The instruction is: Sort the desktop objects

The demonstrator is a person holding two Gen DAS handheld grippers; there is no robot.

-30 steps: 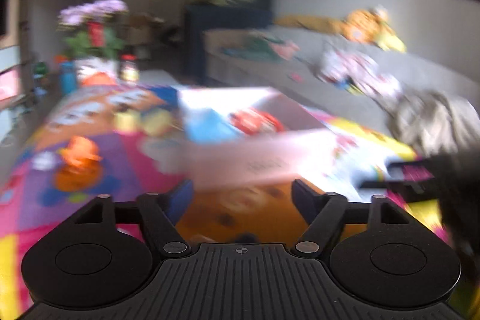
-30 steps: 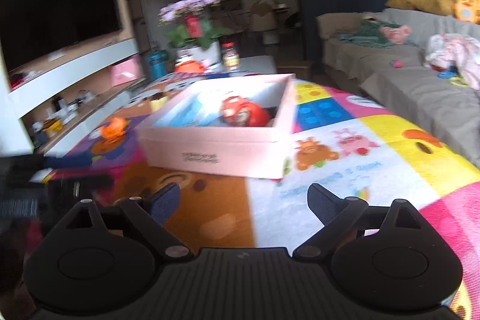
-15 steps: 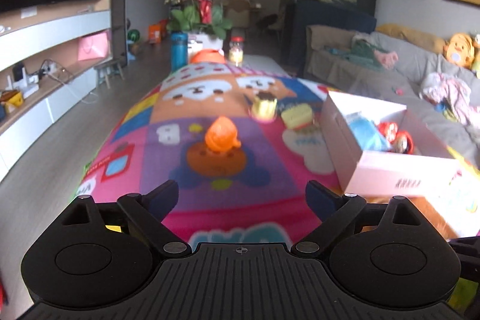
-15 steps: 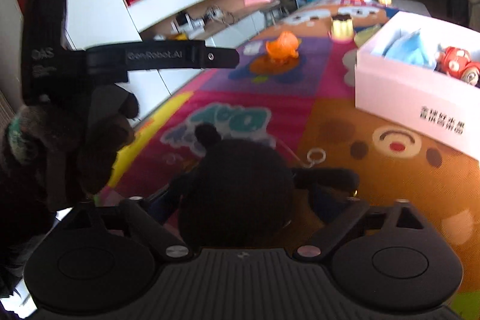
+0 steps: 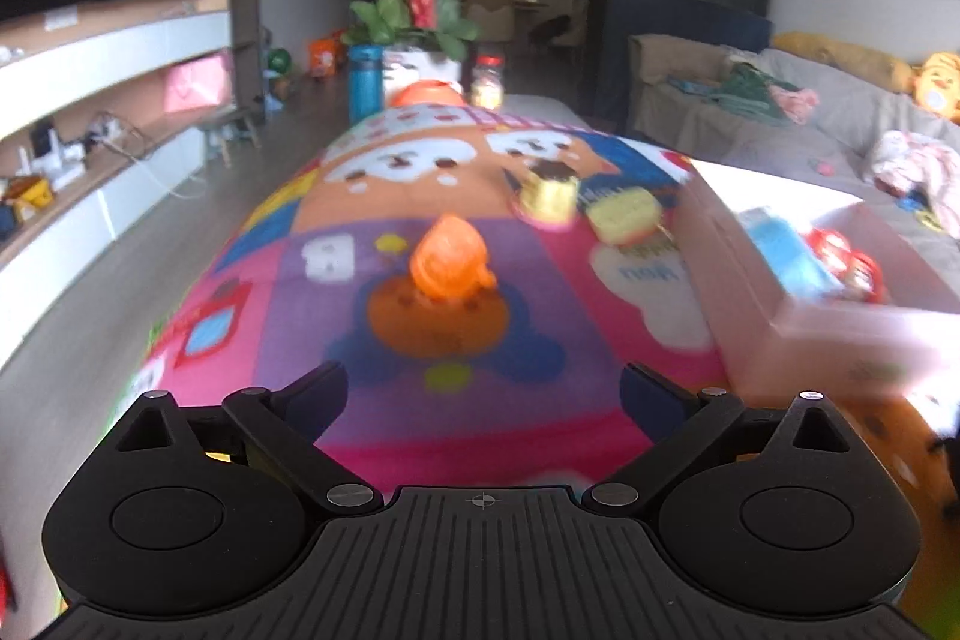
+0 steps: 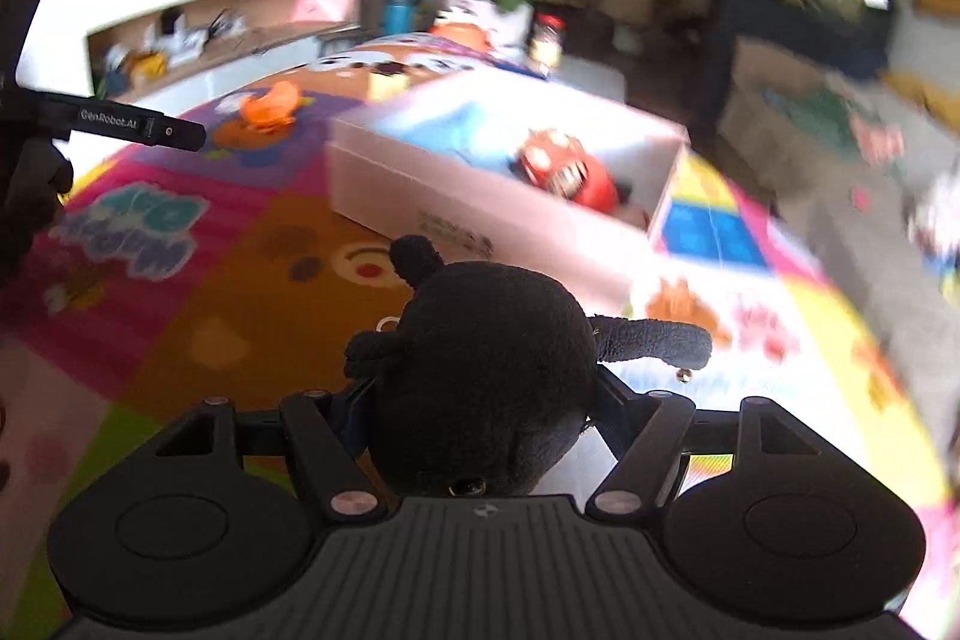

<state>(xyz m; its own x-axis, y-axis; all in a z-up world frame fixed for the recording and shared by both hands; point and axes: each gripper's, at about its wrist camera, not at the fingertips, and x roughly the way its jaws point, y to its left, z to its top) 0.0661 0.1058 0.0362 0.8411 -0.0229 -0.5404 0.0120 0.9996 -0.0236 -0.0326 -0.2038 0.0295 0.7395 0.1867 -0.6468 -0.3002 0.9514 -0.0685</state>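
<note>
Right claw (image 6: pixel 480 400) grips black plush toy (image 6: pixel 486 376); left claw (image 5: pixel 483 388) opening, w/ nothing between.

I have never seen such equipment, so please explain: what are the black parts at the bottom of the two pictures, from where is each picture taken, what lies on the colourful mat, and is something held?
There is no robot here. A person carries hand-held tongs in each hand, and a wide-angle camera on each one looks forward along its two fingers. The black shapes at the bottom are the tongs themselves.

The left view shows the left tongs, opening, with nothing between the fingers. Ahead on the cartoon play mat lie an orange toy, a gold object and a yellow block, both blurred.

The right view shows the right tongs closed on a black plush toy. Beyond it stands an open pale pink box holding a red toy car and something blue. The other tongs' arm shows at the left edge.
</note>
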